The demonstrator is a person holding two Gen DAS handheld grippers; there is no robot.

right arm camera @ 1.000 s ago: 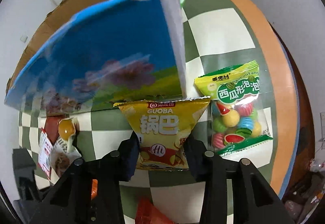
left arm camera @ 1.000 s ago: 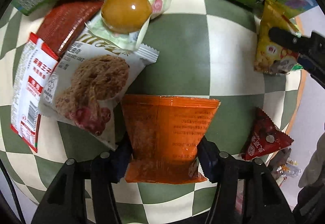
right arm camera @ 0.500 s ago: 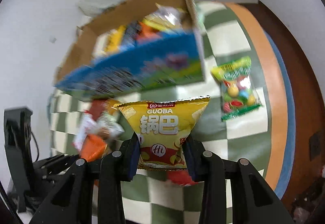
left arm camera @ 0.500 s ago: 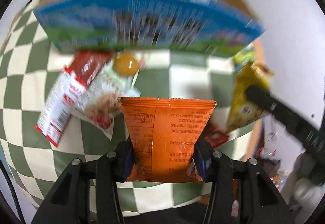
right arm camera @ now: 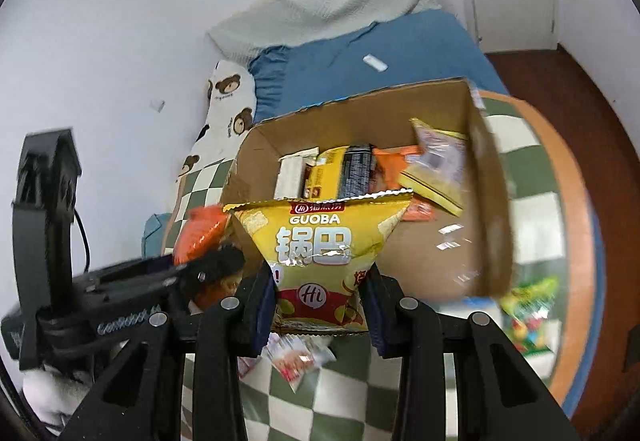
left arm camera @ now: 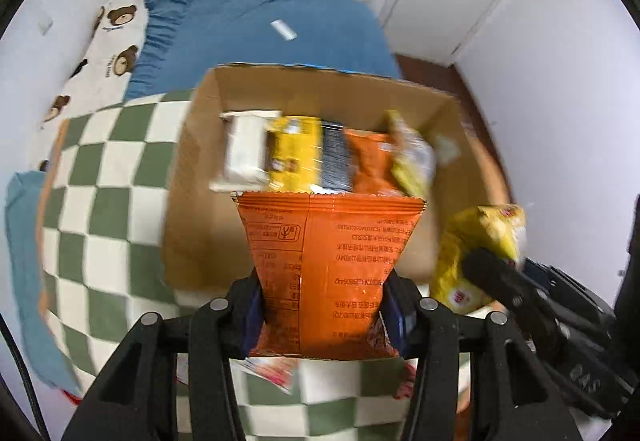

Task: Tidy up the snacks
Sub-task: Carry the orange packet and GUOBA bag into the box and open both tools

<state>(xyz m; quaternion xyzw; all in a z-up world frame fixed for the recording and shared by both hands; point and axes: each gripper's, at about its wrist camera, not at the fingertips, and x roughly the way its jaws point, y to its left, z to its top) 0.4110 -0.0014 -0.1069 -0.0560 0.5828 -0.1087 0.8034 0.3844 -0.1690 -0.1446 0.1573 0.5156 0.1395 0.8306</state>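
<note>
Motion blur smeared the packets in the cardboard box [left arm camera: 200, 225]. The left gripper [left arm camera: 324, 315] pinched an orange packet [left arm camera: 326, 261] near it; the right gripper [right arm camera: 318, 305] pinched a yellow "GUOBA" bag [right arm camera: 316, 241].

Yellow GUOBA snack packet [right arm camera: 316, 241] held up before an open brown cardboard box [right arm camera: 432, 253] of snacks.

The packet is pinched at its lower part between the black fingers of the right gripper [right arm camera: 318, 305]. At left, a crumpled orange packet [right arm camera: 202, 231] is gripped by the black left gripper [right arm camera: 208, 273]. The box is set on a green-and-white checked table [right arm camera: 340, 397]; a green candy bag [right arm camera: 528, 305] lies right of it.
</note>
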